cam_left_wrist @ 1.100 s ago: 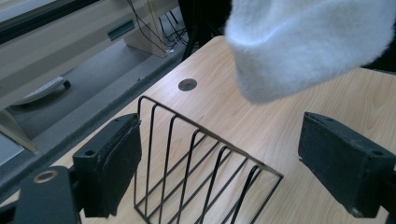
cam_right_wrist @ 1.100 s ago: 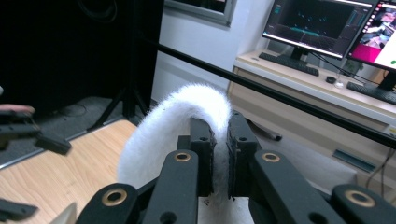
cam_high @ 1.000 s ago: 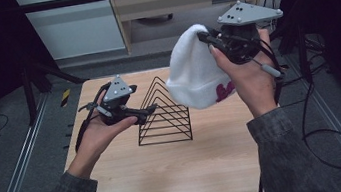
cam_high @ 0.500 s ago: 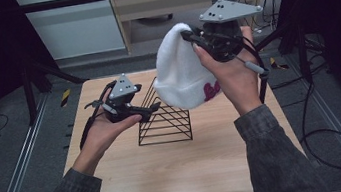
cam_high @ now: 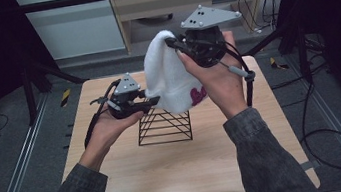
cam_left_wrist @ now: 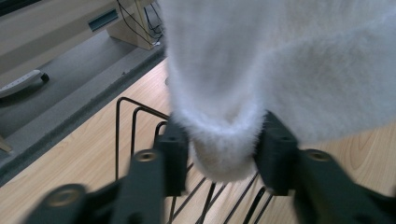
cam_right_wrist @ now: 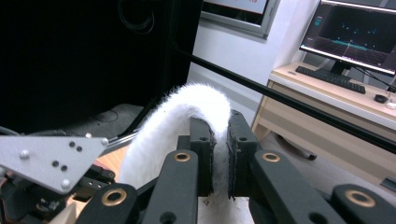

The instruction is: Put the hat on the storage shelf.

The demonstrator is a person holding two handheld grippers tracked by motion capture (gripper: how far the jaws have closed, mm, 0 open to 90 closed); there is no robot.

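I have a white fuzzy beanie [cam_high: 168,78] hanging in the upper middle of the high view, above the black wire rack [cam_high: 163,124] on the wooden desk [cam_high: 189,169]. The knit is thick and fleecy, with a dark pink mark near its lower right edge. My right gripper [cam_high: 171,43] holds it at the top, fingers [cam_right_wrist: 201,154] pressed together on a fold of the fabric. My left gripper [cam_high: 152,102], at centre left, pinches the hem's lower left corner; in the left gripper view the fuzzy roll [cam_left_wrist: 219,149] is squeezed between both fingers.

Compared with a second ago, the beanie and my right hand have shifted left in the frame, from over the desk's right part to above the rack. The left fingers stood spread beside the rack then; they have just been closing and now have the hem between them.

The pink mark is partly behind my right hand, too small to read. The beanie covers the rack's top.
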